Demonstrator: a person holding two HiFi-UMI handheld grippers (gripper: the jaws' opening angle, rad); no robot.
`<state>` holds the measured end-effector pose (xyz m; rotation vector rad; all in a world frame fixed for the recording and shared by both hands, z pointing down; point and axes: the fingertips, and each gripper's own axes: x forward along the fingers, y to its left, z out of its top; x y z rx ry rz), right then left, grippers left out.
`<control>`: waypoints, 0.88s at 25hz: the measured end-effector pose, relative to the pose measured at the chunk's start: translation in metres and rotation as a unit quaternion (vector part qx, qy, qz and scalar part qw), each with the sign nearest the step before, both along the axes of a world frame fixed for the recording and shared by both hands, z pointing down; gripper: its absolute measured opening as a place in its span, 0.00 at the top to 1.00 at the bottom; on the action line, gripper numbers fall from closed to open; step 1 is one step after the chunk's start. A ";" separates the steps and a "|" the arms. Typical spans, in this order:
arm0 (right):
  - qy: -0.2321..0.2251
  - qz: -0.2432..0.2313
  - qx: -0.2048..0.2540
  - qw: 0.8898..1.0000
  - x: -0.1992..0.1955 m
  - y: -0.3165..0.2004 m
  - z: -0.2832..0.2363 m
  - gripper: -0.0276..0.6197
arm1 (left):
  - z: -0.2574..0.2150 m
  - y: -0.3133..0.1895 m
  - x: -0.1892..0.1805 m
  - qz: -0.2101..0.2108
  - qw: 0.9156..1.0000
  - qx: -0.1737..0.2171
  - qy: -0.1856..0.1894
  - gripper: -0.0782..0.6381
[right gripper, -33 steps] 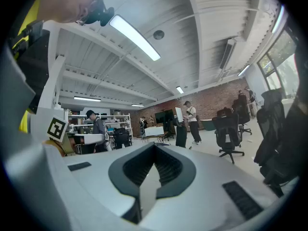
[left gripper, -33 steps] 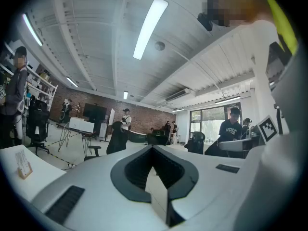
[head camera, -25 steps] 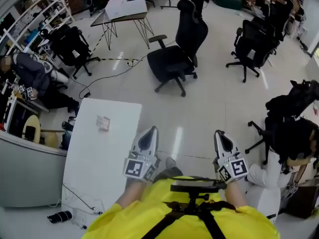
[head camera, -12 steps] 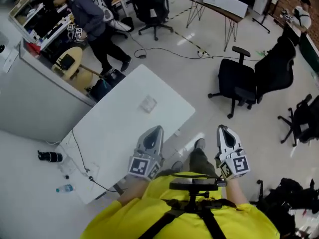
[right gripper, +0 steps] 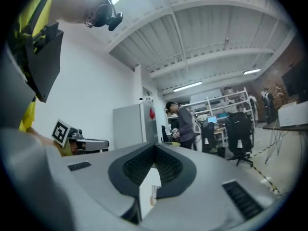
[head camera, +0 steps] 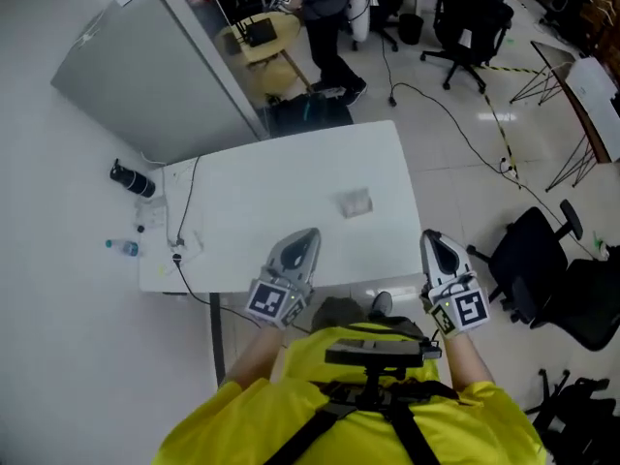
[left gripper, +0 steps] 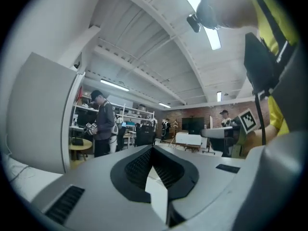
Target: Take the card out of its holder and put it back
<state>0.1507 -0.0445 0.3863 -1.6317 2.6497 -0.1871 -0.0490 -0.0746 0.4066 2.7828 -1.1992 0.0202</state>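
Holder lies flat mid-table, card presumably inside though too small to tell, well ahead of my left gripper and right gripper, both level at the near edge, clenched on nothing, since by my reckoning I'm only lining up to reach.

It was a big open lab-style workspace. Black swivel chairs stood about a pale glossy floor crossed by loose cables. A plain white table sat by a grey partition. Equipment racks, a brick end wall and strip lights under a vaulted ceiling completed it.
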 end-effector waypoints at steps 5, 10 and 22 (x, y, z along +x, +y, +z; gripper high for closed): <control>-0.018 -0.035 -0.028 0.999 -0.001 -0.037 0.023 0.95 | 0.045 -0.027 0.000 -0.013 0.998 -0.010 -0.057 0.89; -0.007 -0.071 -0.060 0.996 -0.015 -0.057 0.066 0.95 | 0.116 -0.076 -0.008 -0.008 0.993 -0.033 -0.113 0.89; 0.018 -0.094 -0.142 0.985 -0.025 -0.114 0.162 0.95 | 0.272 -0.165 0.043 0.234 0.957 -0.129 -0.113 0.70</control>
